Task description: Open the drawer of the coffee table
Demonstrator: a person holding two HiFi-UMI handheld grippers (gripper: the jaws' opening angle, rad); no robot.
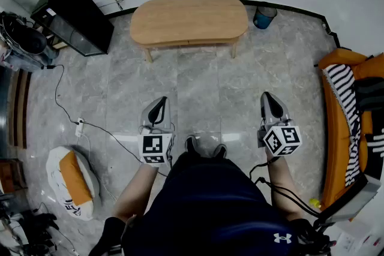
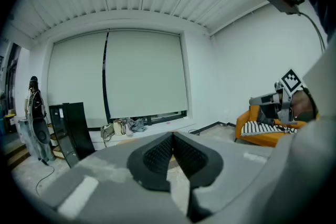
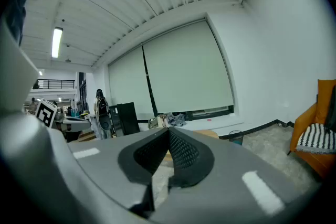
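The coffee table has a smooth, matt top of pale wood. The floor is grey marble-look tile, polished enough to glint. At the floor's right edge the sofa is orange upholstery under a black-and-white striped cloth. The left gripper and right gripper are matt grey plastic, their black pads finely dimpled.

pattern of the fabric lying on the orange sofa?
Black-and-white stripes. The striped fabric on the orange sofa shows best in the head view.

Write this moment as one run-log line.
stage: standing back | left gripper: shut, empty | right gripper: shut, empty | coffee table: ahead, untouched
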